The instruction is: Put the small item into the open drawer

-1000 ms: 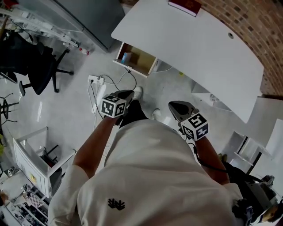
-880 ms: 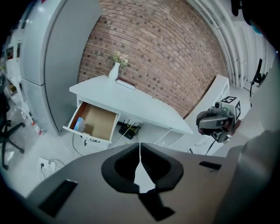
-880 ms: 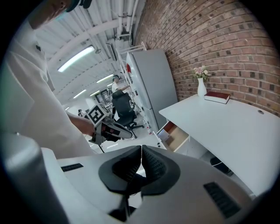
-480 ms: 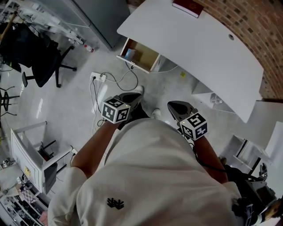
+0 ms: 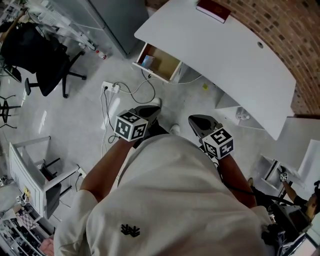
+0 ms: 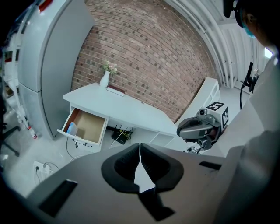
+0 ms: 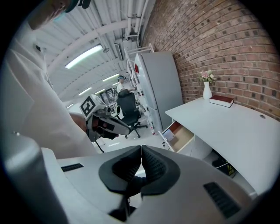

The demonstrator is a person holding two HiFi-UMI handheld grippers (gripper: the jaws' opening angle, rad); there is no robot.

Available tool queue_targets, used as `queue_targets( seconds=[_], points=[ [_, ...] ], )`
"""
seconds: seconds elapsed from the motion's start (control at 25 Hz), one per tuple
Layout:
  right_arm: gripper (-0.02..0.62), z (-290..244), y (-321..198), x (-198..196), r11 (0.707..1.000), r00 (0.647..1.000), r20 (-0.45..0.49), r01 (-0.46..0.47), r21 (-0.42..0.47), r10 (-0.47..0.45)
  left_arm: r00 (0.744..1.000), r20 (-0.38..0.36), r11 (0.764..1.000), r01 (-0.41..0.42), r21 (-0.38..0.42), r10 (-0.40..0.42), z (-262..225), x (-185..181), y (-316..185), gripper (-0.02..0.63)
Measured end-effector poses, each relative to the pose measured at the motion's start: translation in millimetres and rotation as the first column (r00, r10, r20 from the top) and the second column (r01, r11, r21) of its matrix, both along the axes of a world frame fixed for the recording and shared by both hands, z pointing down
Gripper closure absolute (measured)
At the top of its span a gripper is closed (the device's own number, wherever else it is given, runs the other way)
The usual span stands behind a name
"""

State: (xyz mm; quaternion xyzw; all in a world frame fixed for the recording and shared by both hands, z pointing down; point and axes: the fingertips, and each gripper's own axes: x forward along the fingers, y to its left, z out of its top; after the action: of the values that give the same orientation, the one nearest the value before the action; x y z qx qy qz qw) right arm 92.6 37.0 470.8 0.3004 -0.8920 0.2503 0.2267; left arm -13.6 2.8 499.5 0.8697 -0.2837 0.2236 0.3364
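Note:
The white desk (image 5: 235,55) has one open wooden drawer (image 5: 159,64) at its left end. A small pale blue item (image 5: 146,61) lies inside it, also seen as the blue item (image 6: 71,128) in the drawer (image 6: 87,127). My left gripper (image 5: 149,109) is held in front of the person's body, well short of the drawer, shut with nothing between its pads (image 6: 140,146). Beside it, my right gripper (image 5: 193,120) is also shut and empty, its closed tips (image 7: 141,148) pointing toward the drawer (image 7: 180,135).
A red book (image 5: 213,9) and a vase (image 6: 105,79) rest on the desk by the brick wall. A power strip with cables (image 5: 111,89) lies on the floor. A black office chair (image 5: 40,62), a grey cabinet (image 5: 112,20) and a white cart (image 5: 32,172) stand at the left.
The left gripper has shifted a little down and to the right in the head view, and the view itself has swung slightly. Both grippers stay shut and empty.

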Motion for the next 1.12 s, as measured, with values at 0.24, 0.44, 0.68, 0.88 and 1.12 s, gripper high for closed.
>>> queue_targets(
  seconds=[0.24, 0.44, 0.68, 0.88, 1.12],
  points=[
    [0.565, -1.2, 3.2, -5.0, 1.000, 1.000, -0.003, 0.015, 0.017, -0.015, 1.000, 0.003, 1.000, 0.015, 0.005, -0.015, 2.2, -5.9, 5.7, 0.577],
    [0.566, -0.5, 5.9, -7.9, 0.999, 1.000, -0.003, 0.026, 0.021, -0.026, 1.000, 0.005, 1.000, 0.018, 0.003, -0.018, 4.2, -7.5, 9.3, 0.577],
    [0.566, 0.8, 5.8, -5.4, 0.999, 0.999, -0.003, 0.034, 0.017, -0.034, 1.000, 0.017, 1.000, 0.020, -0.001, -0.020, 6.6, -6.0, 8.7, 0.577],
    [0.566, -1.2, 6.8, -7.8, 0.999, 0.999, -0.001, 0.039, 0.021, -0.039, 1.000, 0.027, 1.000, 0.014, 0.003, -0.014, 6.0, -6.7, 9.5, 0.577],
    [0.566, 1.0, 6.8, -5.8, 0.999, 0.999, -0.002, 0.045, 0.014, -0.045, 0.999, 0.038, 1.000, 0.009, -0.002, -0.009, 9.8, -4.3, 10.1, 0.577]
  ],
)
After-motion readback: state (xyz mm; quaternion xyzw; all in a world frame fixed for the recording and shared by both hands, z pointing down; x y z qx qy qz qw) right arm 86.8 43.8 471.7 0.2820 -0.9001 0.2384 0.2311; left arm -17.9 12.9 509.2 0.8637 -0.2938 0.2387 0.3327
